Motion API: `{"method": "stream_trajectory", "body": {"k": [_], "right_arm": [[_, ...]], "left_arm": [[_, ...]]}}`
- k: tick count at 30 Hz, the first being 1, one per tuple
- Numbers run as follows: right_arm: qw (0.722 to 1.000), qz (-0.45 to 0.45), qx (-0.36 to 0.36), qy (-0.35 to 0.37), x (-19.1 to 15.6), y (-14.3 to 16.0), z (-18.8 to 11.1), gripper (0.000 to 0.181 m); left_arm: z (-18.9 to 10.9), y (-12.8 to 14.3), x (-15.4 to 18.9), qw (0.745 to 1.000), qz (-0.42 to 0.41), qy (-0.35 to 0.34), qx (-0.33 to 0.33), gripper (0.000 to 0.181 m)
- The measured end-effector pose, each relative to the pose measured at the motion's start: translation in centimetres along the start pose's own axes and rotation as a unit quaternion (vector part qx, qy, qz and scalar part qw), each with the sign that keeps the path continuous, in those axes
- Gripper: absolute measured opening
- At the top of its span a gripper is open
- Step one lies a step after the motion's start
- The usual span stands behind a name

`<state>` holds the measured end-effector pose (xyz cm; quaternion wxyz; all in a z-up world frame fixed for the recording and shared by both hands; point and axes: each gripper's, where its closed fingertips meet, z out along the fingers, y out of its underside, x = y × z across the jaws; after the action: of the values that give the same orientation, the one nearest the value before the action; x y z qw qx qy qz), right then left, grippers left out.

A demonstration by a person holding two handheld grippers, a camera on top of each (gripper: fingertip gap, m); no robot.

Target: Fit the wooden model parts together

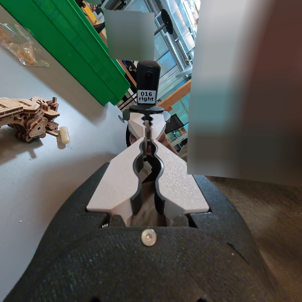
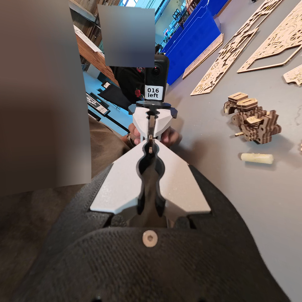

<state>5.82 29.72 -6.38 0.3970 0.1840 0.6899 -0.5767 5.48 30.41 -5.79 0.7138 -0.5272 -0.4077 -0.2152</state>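
My two grippers meet tip to tip above the grey table edge. In the right wrist view, my right gripper (image 2: 150, 144) is shut on a small thin wooden part (image 2: 150, 149). Facing it, the left gripper (image 2: 151, 136) pinches another small wooden piece (image 2: 150, 137) that touches the first. In the left wrist view, my left gripper (image 1: 148, 140) is nearly shut, and the right gripper (image 1: 148, 130) is right in front of it; the small parts are mostly hidden there. A partly built wooden model (image 1: 27, 119) (image 2: 251, 121) stands on the table, apart from both grippers.
A cream wax stick (image 1: 64, 135) (image 2: 256, 158) lies by the model. A green bin (image 1: 73, 40) and a plastic bag of parts (image 1: 19, 47) sit at the table's far side. Laser-cut wooden sheets (image 2: 217, 65) and a blue bin (image 2: 191, 40) lie beyond the model. The tips of both grippers are at nearly the same place. The right tips stand about 11 cm off the cream wax stick (image 2: 256, 158).
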Motion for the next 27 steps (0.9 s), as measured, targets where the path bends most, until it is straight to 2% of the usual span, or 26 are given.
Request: {"method": "stream_trajectory", "body": {"k": [20,27], "right_arm": [[1.000,0.004,0.003,-0.002,0.05,-0.09,-0.13,0.001],[1.000,0.004,0.008,0.002,0.28,-0.23,-0.25,0.001]], "left_arm": [[0.14,-0.08,-0.10,1.000,0.008,-0.008,0.002,0.001],[0.04,-0.20,0.06,1.000,-0.005,0.004,0.008,0.012]]}}
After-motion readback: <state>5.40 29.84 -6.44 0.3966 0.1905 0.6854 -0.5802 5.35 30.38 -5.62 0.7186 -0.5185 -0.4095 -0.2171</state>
